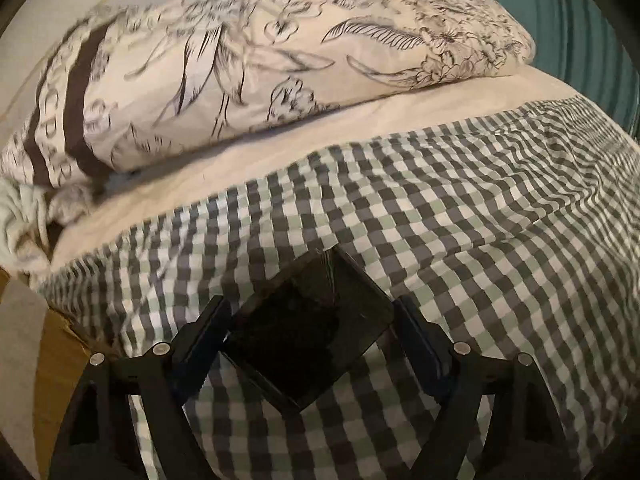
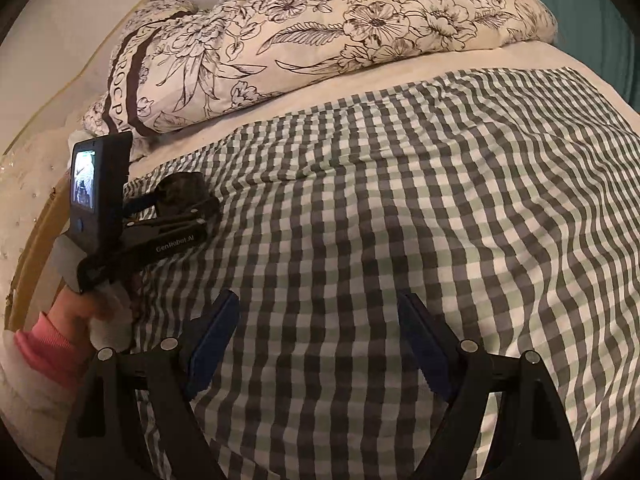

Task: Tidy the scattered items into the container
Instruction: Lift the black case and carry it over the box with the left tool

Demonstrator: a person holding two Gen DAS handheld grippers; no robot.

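Note:
In the left wrist view my left gripper [image 1: 314,326] is shut on a flat black rectangular item [image 1: 308,320], held slantwise between the two pads just above the checked bedspread [image 1: 460,240]. In the right wrist view my right gripper [image 2: 318,336] is open and empty over the checked bedspread [image 2: 400,200]. The left gripper [image 2: 184,200] shows there at the left edge of the bed, with the black item [image 2: 180,186] at its tip. A brown cardboard box [image 1: 56,344] lies at the lower left beside the bed; it also shows in the right wrist view [image 2: 36,248].
A flower-print pillow [image 1: 260,72] lies across the head of the bed on a cream sheet [image 1: 360,128]; it also shows in the right wrist view [image 2: 320,32]. A teal wall [image 1: 580,32] stands at the far right. A light crumpled cloth [image 1: 20,224] lies by the pillow's left end.

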